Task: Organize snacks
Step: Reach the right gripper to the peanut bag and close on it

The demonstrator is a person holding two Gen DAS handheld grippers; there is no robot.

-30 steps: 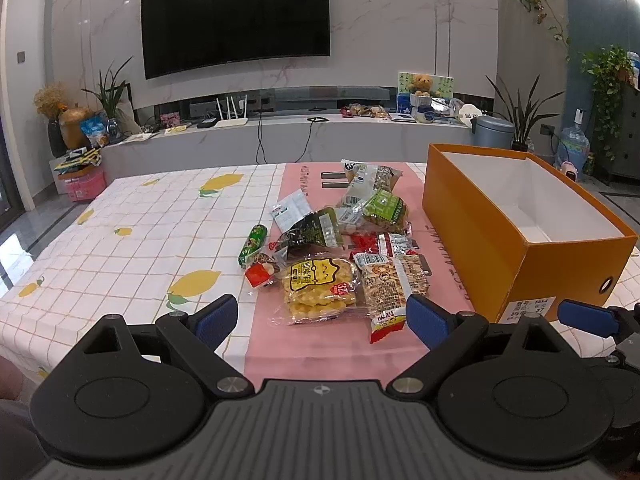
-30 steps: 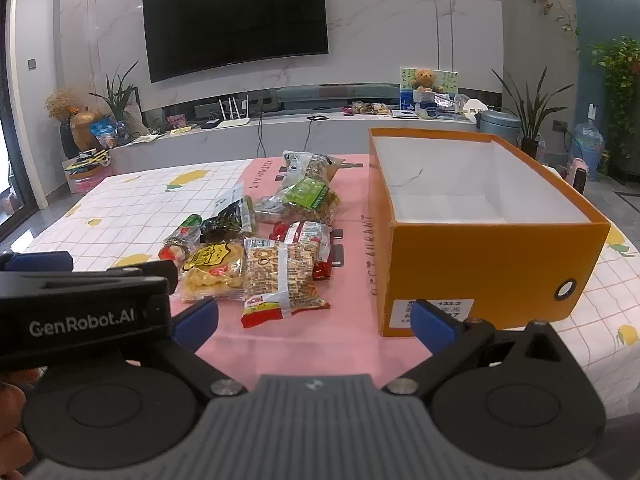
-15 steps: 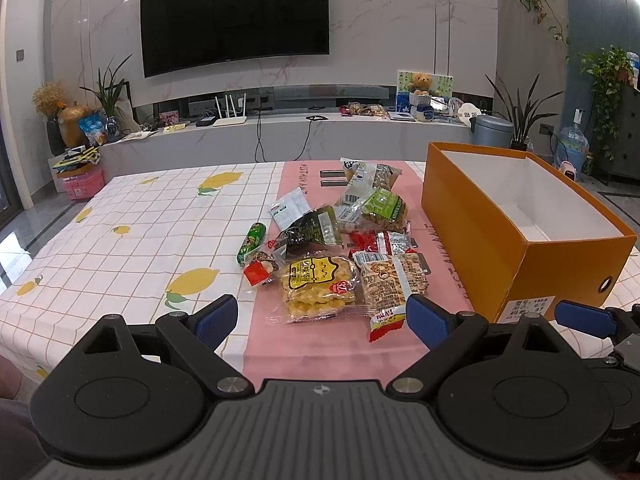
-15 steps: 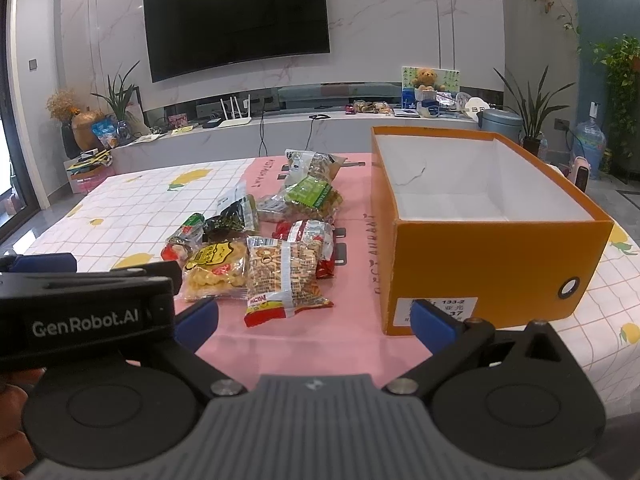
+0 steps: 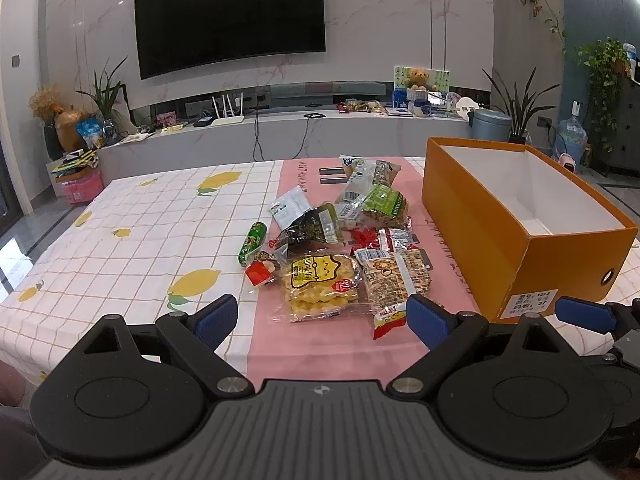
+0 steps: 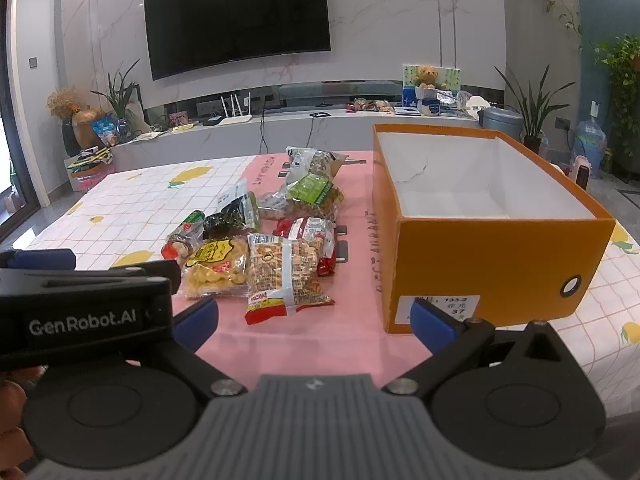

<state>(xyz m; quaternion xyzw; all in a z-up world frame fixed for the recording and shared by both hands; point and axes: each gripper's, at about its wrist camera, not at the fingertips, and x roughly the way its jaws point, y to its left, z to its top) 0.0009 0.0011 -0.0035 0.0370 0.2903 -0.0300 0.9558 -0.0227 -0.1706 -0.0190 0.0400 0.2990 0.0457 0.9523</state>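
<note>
Several snack packets lie in a heap on the pink table runner [image 5: 352, 344]: a yellow waffle bag [image 5: 318, 286], a brown cracker bag [image 5: 394, 280], a green-label bag [image 5: 382, 206], a dark seaweed pack [image 5: 314, 230] and a green sausage stick [image 5: 253, 242]. To their right stands an empty orange box [image 5: 516, 236] with a white inside. My left gripper [image 5: 322, 316] hovers open just short of the waffle bag. In the right wrist view, the right gripper [image 6: 314, 320] is open too, near the cracker bag [image 6: 286, 274] and the orange box [image 6: 492, 264].
A white lemon-print tablecloth [image 5: 132, 240] covers the table to the left of the snacks. Behind it runs a long low TV shelf [image 5: 280, 128] under a wall television [image 5: 230, 16]. The left gripper's body [image 6: 84, 312] fills the lower left of the right wrist view.
Both grippers have drifted slightly; the snacks and box sit a touch lower and nearer in view. Nothing was grasped and both stay open.
</note>
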